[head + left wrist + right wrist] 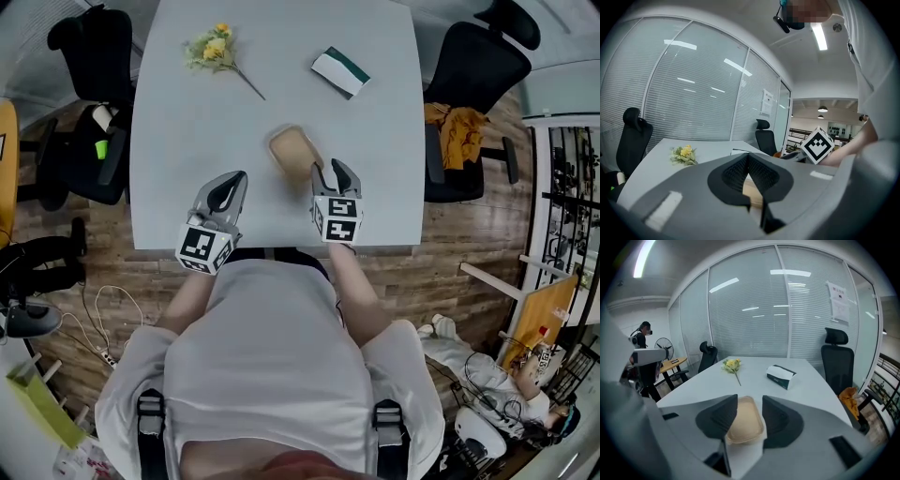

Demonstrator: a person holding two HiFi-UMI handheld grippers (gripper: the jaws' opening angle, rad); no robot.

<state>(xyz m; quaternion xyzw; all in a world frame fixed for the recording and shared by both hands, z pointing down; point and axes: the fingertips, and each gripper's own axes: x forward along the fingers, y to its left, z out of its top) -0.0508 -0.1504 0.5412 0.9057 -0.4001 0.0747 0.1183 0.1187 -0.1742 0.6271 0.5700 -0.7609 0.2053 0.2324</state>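
Observation:
A shallow tan container (293, 152) lies on the white table (187, 141) near its front edge. My right gripper (331, 170) is open just behind it. In the right gripper view the container (744, 425) shows in the gap between the spread jaws of the right gripper (749, 405). My left gripper (233, 179) hovers to the container's left, shut on nothing. In the left gripper view the left gripper (749, 158) has its tips together, and a strip of the tan container (753, 192) shows past them. The right gripper's marker cube (818, 144) also appears there.
A small bunch of yellow flowers (217, 49) and a white and green tissue box (340, 71) lie at the table's far end. Black office chairs (94, 56) (483, 61) flank the table; the right one carries an orange cloth (459, 131). A person (644, 333) stands far off.

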